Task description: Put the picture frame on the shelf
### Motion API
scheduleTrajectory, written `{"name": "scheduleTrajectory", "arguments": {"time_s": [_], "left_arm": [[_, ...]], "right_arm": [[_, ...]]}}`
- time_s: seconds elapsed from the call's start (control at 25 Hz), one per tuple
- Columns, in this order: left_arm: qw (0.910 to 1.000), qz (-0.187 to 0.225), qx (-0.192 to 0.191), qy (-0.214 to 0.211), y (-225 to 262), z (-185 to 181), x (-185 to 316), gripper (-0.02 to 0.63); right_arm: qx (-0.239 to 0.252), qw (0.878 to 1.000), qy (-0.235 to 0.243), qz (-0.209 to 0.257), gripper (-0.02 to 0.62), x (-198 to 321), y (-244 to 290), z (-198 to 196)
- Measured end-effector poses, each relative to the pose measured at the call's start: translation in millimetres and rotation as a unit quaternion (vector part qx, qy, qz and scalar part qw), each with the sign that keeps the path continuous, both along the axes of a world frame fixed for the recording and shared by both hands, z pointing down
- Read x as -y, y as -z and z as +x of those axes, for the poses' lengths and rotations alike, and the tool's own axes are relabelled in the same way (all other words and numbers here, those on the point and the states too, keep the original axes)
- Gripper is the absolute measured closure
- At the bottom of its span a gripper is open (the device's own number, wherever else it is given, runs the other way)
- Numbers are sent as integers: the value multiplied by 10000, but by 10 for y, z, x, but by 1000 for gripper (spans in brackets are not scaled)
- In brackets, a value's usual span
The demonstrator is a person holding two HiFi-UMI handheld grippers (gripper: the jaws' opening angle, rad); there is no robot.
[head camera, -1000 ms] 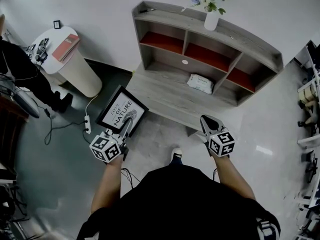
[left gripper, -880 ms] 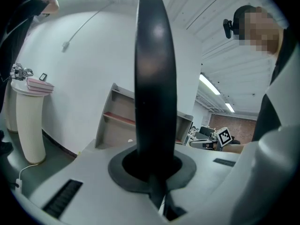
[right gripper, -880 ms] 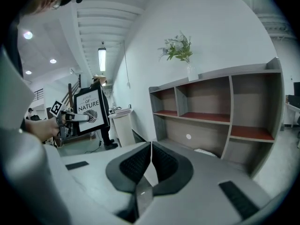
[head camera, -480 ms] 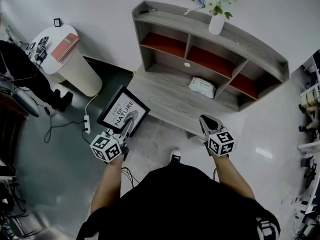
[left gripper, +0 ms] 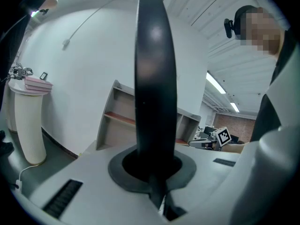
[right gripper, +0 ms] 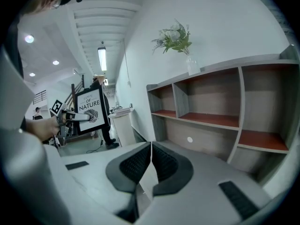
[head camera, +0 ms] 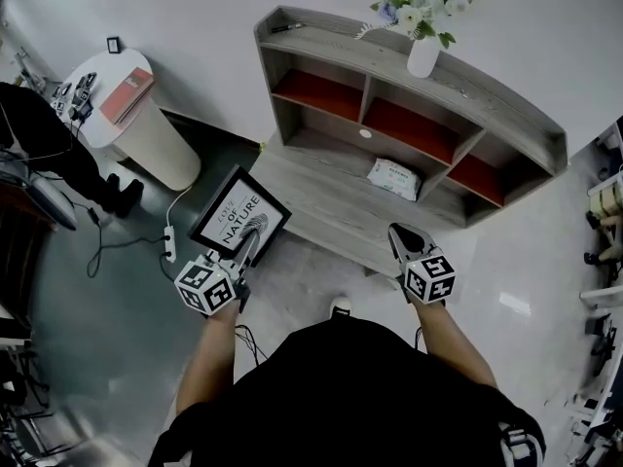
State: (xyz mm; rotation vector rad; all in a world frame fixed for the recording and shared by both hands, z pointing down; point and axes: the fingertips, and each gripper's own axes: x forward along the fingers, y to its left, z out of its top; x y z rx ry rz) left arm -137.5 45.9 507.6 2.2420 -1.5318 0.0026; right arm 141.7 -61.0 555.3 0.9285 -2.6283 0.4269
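Well, the grey shelf (head camera: 409,115) is the largest thing; it fills the upper middle and right of the head view, with three red-floored compartments, a wide lower board and a flat top. The picture frame (head camera: 238,220) is not on it yet; it is at centre left of the head view, just beside the shelf's lower left corner and over the floor, with its printed face turned up to me.

I judge this to be the carrying step. To do it well I should bring the frame over the lower board with a firm grip; choose a bare place away from the white packet (head camera: 394,176), or away from the flower vase (head camera: 421,56) if I use the top; set the bottom edge down first and lean the back against the shelf; and loosen the jaws only when it stands alone. A thin frame held by one edge can swing, so slow movement is safer.

Both forearms reach forward from the bottom of the head view, almost parallel. My left gripper (head camera: 249,245) pinches the frame at its lower edge; in the left gripper view the frame rises edge-on as a dark bar out of the closed pads. My right gripper (head camera: 401,233) is at centre right, near the front edge of the lower board; its jaws are pressed together on nothing and aim at the compartments.
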Motion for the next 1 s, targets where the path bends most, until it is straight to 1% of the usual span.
{"name": "scheduleTrajectory", "arguments": {"time_s": [0.72,1.0], "left_arm": [[9997,28,63,237,70,232,524,577],[9996,33,61,287,46,304,606,577]], "right_arm": [[64,9994,323,42,577,671,15,136],[133,9992,382,32,577,782,-9,137]]}}
